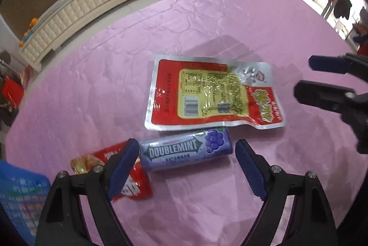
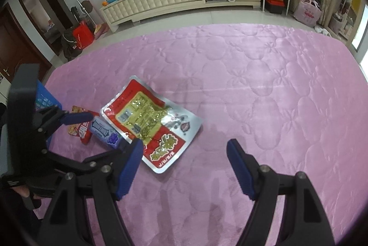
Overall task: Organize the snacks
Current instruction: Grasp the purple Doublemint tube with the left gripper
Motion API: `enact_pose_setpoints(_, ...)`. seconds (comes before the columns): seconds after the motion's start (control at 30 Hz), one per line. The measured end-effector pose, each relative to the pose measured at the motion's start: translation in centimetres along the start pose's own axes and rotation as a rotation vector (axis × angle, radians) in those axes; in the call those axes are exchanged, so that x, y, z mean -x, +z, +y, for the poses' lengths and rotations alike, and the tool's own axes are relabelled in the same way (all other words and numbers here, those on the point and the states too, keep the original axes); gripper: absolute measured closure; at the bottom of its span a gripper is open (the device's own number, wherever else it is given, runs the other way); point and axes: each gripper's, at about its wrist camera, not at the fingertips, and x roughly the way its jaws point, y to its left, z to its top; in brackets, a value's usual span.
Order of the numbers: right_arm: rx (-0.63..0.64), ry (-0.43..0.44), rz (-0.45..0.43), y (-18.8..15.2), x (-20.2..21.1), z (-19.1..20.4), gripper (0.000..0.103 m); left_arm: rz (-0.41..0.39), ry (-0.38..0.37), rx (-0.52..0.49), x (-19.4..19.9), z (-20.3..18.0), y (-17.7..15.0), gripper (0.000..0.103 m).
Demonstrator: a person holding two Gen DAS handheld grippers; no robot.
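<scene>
A purple Doublemint tube lies on the pink quilted cloth, between the tips of my open left gripper. A flat red and silver snack pouch lies just beyond it. A small red snack packet lies under the left finger. My right gripper is open and empty, just right of the pouch; it also shows in the left wrist view. The right wrist view shows the tube, the red packet and the left gripper.
A blue plastic basket stands at the left edge of the cloth, also seen in the right wrist view. A long cream cabinet stands on the floor beyond the cloth. Bags and a rack stand at the far wall.
</scene>
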Motion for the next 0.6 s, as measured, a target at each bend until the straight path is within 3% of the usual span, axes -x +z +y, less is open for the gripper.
enact_pose_setpoints(0.13,0.000,-0.003,0.001,-0.1,0.0,-0.1,0.024,0.045,-0.005,0.014,-1.3,0.1,0.3,0.019)
enact_pose_setpoints(0.33,0.016,-0.031,-0.020,0.3,0.4,-0.2,0.024,0.033,-0.056,0.130,-1.5,1.7,0.3,0.021)
enact_pose_setpoints(0.6,0.047,-0.010,-0.015,0.4,0.1,0.1,0.024,-0.030,-0.015,0.100,0.7,0.2,-1.8,0.021)
